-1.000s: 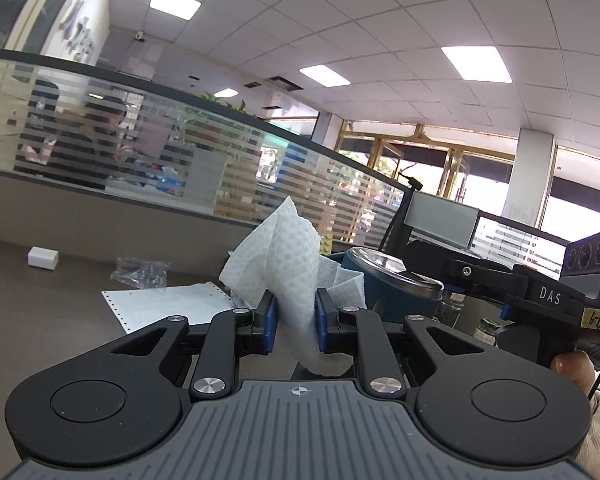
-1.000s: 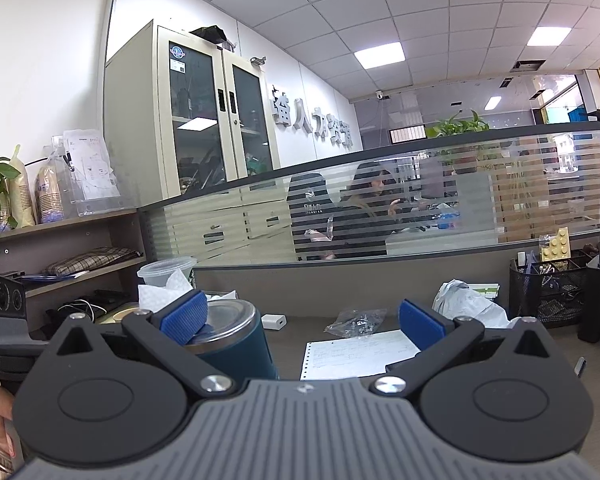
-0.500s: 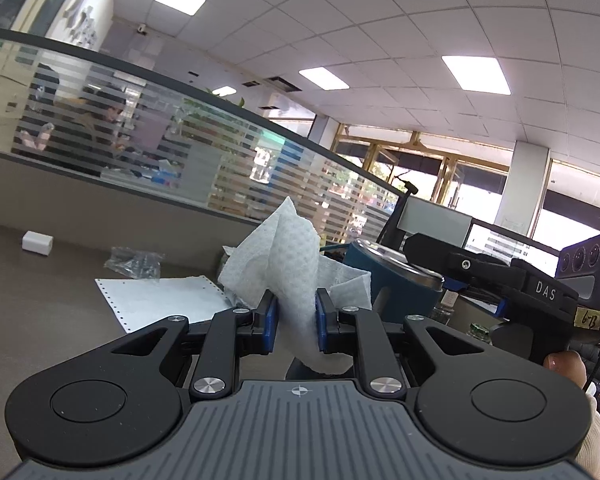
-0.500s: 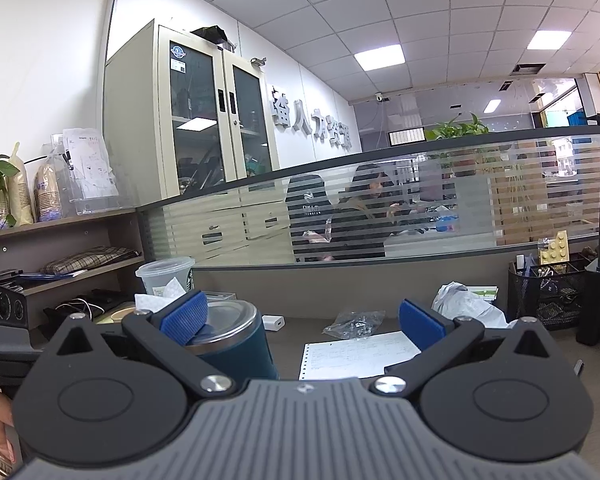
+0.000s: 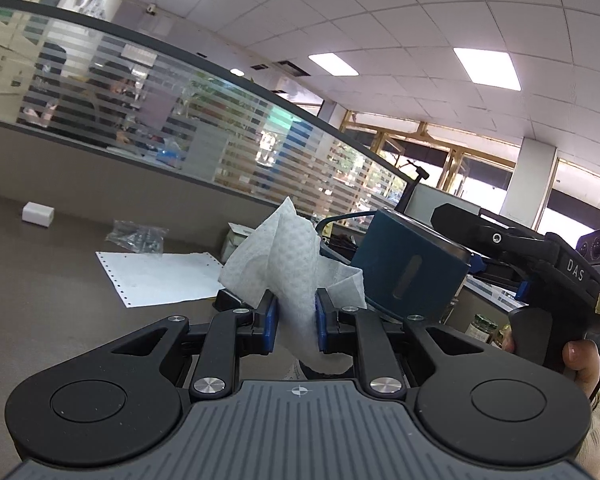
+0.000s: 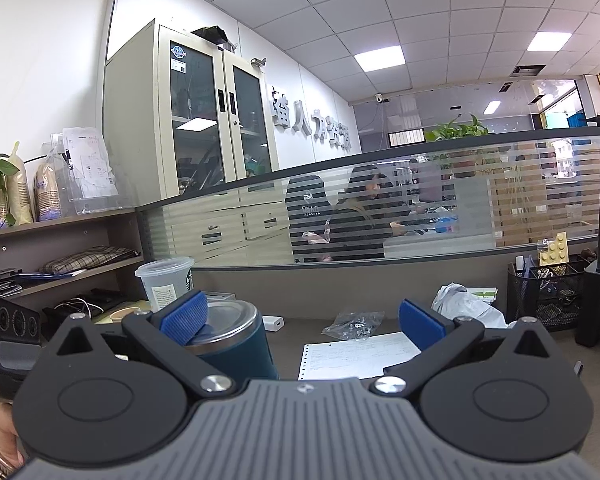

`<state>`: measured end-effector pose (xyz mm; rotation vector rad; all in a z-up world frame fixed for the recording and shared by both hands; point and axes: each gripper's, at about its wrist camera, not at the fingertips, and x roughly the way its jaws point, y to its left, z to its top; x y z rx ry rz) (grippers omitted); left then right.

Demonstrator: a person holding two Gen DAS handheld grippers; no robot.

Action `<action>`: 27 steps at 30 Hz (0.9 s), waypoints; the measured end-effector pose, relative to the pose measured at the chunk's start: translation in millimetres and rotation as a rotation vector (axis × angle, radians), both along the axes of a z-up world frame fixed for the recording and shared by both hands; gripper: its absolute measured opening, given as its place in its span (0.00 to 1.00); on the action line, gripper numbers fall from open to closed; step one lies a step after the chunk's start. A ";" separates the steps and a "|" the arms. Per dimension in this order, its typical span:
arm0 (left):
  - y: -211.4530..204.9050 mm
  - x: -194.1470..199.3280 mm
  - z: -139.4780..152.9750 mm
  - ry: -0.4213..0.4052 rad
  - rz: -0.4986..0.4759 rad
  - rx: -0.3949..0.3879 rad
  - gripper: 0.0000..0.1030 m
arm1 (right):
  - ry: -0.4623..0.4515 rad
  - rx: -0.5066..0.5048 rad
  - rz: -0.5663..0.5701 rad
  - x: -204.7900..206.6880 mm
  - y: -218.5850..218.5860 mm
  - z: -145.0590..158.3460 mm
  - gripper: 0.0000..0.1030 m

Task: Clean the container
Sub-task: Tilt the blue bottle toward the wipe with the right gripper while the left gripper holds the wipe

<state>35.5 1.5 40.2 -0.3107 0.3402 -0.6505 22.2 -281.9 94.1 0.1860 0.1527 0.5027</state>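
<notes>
My left gripper (image 5: 296,320) is shut on a crumpled white paper towel (image 5: 284,248) that sticks up between its blue pads. Just right of the towel is a dark blue container (image 5: 408,272) with a steel rim, tilted in this view. In the right wrist view the container (image 6: 236,344) sits at the left side. My right gripper (image 6: 300,318) stands open and wide: its left pad (image 6: 184,316) overlaps the container's rim and its right pad is well clear. The container's base is hidden behind the gripper body.
On the brown desk lie a printed sheet (image 5: 160,276), a clear plastic bag (image 5: 136,236) and a small white box (image 5: 38,213). A plastic cup (image 6: 166,280) stands behind the container and a black mesh organiser (image 6: 548,292) at the right. A striped glass partition bounds the desk.
My left gripper has rolled a little with the towel in it. The towel that showed behind the container in the right wrist view is out of sight now. The right gripper has kept still.
</notes>
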 end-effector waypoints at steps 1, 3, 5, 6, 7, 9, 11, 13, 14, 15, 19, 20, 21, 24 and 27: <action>-0.1 1.8 -0.1 0.001 -0.002 -0.004 0.23 | -0.001 -0.001 0.000 -0.2 0.0 0.0 1.00; 0.8 5.0 1.0 -0.003 -0.011 -0.020 0.23 | -0.001 -0.002 0.000 -0.6 0.1 0.1 1.00; 2.3 9.5 2.8 -0.007 -0.027 -0.047 0.23 | -0.002 -0.003 0.001 -1.1 0.2 0.3 1.00; 2.7 11.3 3.5 -0.010 -0.034 -0.060 0.23 | -0.002 -0.004 0.001 -1.4 0.3 0.3 1.00; 2.7 13.2 4.0 -0.010 -0.039 -0.068 0.23 | -0.002 -0.004 0.001 -1.7 0.3 0.3 1.00; 1.2 17.2 4.2 -0.006 -0.042 -0.072 0.23 | -0.004 -0.005 -0.002 -2.3 0.3 0.1 1.00; -1.3 19.9 1.8 0.000 -0.059 -0.082 0.19 | -0.003 -0.004 -0.001 -2.7 -0.1 -0.2 1.00; -3.6 19.5 -1.1 0.002 -0.061 -0.076 0.17 | -0.003 -0.002 0.001 -2.9 -0.5 -0.3 1.00; -4.0 19.2 -2.3 0.002 -0.060 -0.074 0.17 | -0.004 -0.003 0.003 -3.0 -0.6 -0.3 1.00; -3.5 19.4 -3.6 0.006 -0.061 -0.077 0.17 | -0.004 -0.003 0.004 -3.1 -0.4 -0.4 1.00; -2.9 19.5 -7.9 0.024 -0.061 -0.070 0.17 | -0.004 0.001 0.006 -3.6 0.3 -0.8 1.00; -2.7 20.0 -9.3 0.030 -0.061 -0.070 0.17 | -0.004 0.002 0.006 -3.9 0.3 -1.0 1.00; -2.5 20.4 -10.8 0.036 -0.061 -0.069 0.17 | -0.004 0.003 0.006 -4.2 0.1 -1.2 1.00; -2.4 21.6 -15.2 0.052 -0.058 -0.069 0.17 | -0.005 0.003 0.006 -4.4 1.0 -0.6 1.00; -2.1 21.5 -19.4 0.064 -0.055 -0.073 0.17 | -0.006 0.001 0.006 -5.4 1.6 0.3 1.00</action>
